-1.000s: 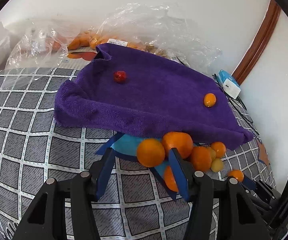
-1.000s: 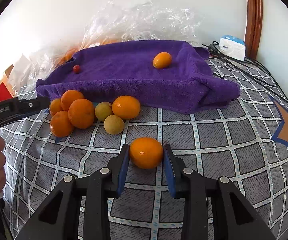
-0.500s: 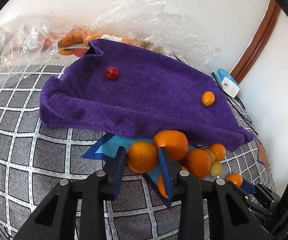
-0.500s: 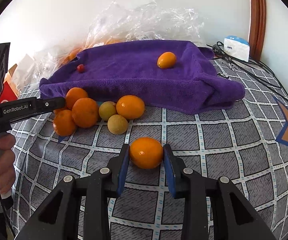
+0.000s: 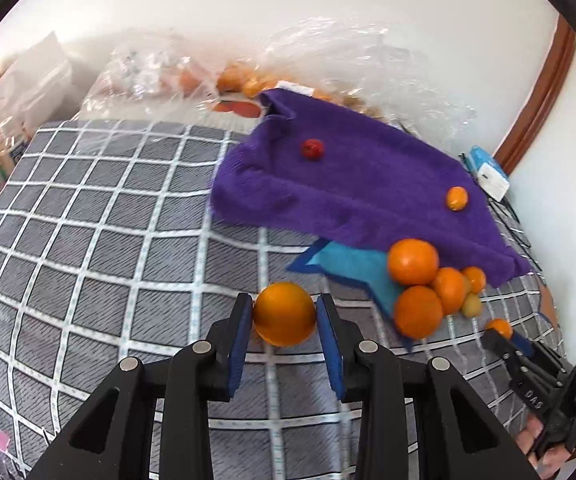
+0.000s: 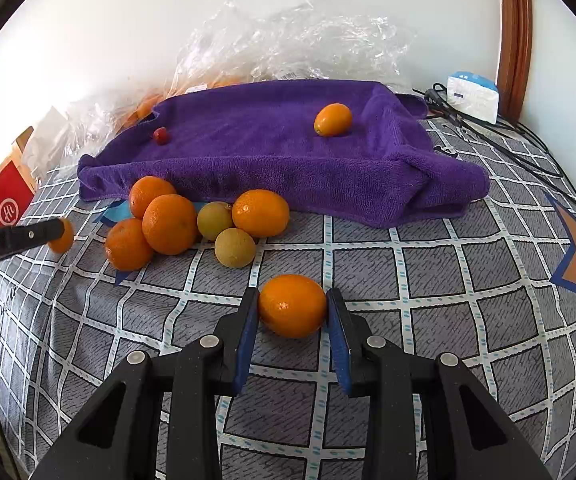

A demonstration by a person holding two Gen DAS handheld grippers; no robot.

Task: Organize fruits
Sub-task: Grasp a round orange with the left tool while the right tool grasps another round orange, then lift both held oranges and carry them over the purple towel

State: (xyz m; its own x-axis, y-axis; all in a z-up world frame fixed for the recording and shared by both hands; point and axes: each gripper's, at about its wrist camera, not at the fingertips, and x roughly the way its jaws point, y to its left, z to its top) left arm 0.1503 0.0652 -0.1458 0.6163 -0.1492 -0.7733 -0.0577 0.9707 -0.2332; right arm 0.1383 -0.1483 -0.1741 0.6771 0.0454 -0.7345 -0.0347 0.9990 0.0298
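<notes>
Oranges heaped (right view clearest), each gripper clamped on one orange

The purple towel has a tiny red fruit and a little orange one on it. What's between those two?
Nothing: only bare purple towel lies between the red fruit and the small orange one, clearest in the right wrist view.

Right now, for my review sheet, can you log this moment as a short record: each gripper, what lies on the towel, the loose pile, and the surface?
left gripper: shut on an orange, away from the pile
right gripper: shut on another orange that rests on the checked cover
purple towel: holds one small red fruit and one small oval orange fruit
pile: several oranges and two yellow-green fruits, on the cover at the towel's front edge
behind the towel: clear plastic bags against the wall
</notes>
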